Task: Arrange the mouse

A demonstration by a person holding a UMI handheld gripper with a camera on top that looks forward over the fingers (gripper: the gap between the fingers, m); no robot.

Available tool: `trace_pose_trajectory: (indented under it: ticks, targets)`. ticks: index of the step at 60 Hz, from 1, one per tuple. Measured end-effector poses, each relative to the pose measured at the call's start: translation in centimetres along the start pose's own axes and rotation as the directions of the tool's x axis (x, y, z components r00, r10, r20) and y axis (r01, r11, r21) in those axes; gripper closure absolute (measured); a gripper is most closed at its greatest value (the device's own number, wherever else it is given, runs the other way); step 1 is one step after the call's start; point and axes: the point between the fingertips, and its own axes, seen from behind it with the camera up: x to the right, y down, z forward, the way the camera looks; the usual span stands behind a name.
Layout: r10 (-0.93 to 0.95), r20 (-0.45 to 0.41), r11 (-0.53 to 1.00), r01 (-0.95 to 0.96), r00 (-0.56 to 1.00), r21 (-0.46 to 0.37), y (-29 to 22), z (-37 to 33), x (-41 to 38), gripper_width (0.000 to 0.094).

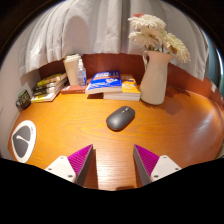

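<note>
Magenta pads line the claw (113, 165), whose fingers stand wide with nothing between them, probably readied for a grab. Just beyond, well apart, the mouse (120, 118) lies on the wooden desk (70, 125). Far right stands a white vase (155, 78); books (112, 84) lie behind the mouse.

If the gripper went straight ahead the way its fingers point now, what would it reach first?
Most likely the dark grey computer mouse, which lies on the round wooden table just ahead of the open gripper, with bare tabletop between them. Depth is hard to judge, so this is a guess.
</note>
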Motion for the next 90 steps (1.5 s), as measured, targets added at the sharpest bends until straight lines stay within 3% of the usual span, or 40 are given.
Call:
trace_pose_trajectory:
  ticks: [15,35,43,48,57,63,67,72,82,90]
  targets:
    - [-0.009,0.037,1.000,0.010,0.999,-0.023,-6.0,7.0,0.4,0.0130]
    - [-0.019,0.069,0.998,0.024,0.997,-0.065,-8.4,10.8,0.1,0.0154]
    - [-0.047,0.084,0.997,0.052,0.995,-0.062,-8.7,11.0,-0.3,0.0274]
    - [-0.055,0.097,0.997,0.061,0.994,-0.057,-8.8,11.2,-0.4,0.0464]
    - [-0.072,0.093,0.995,0.078,0.993,-0.069,-8.8,11.2,-0.6,0.0526]
    - [-0.059,0.086,0.992,0.068,0.995,-0.106,-8.7,11.3,-0.5,0.0619]
    - [-0.033,0.068,0.992,0.041,0.997,-0.122,-9.2,10.9,-0.5,0.0618]
    - [-0.025,0.014,0.997,0.026,1.000,-0.069,-12.2,8.6,-0.4,0.0616]
    - [0.034,-0.050,0.991,-0.028,0.998,0.129,-21.7,0.1,-3.3,0.0612]
    - [0.064,-0.024,0.964,-0.055,0.998,0.260,-27.8,-7.4,-9.5,0.0609]
